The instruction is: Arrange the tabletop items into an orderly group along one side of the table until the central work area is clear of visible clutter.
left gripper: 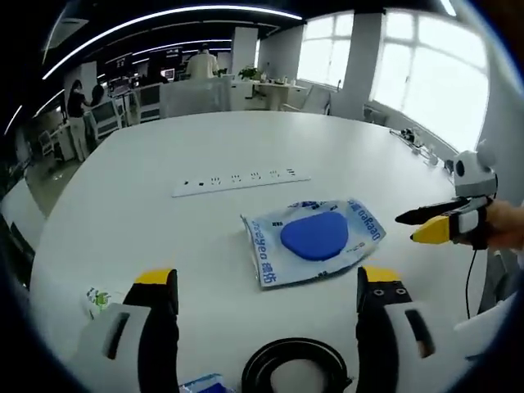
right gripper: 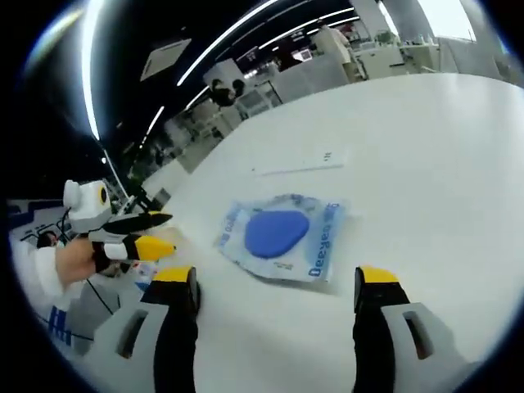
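A clear packet holding a blue oval pad (left gripper: 315, 237) lies flat on the white table (left gripper: 246, 135), just beyond my left gripper (left gripper: 268, 278), whose jaws stand wide apart with nothing between them. The same packet (right gripper: 278, 236) lies ahead of my right gripper (right gripper: 276, 278), also open and empty. Coming in from the right edge of the left gripper view, the right gripper (left gripper: 413, 227) is held by a hand to the right of the packet. The left gripper (right gripper: 160, 233) appears at the left of the right gripper view. A black ring (left gripper: 295, 364) lies between my left jaws.
A white power strip (left gripper: 241, 180) lies past the packet, toward the table's middle. A small green-and-white packet (left gripper: 98, 299) sits near my left jaw, and a blue scrap (left gripper: 201, 383) lies at the bottom edge. Office desks and people stand far behind the table.
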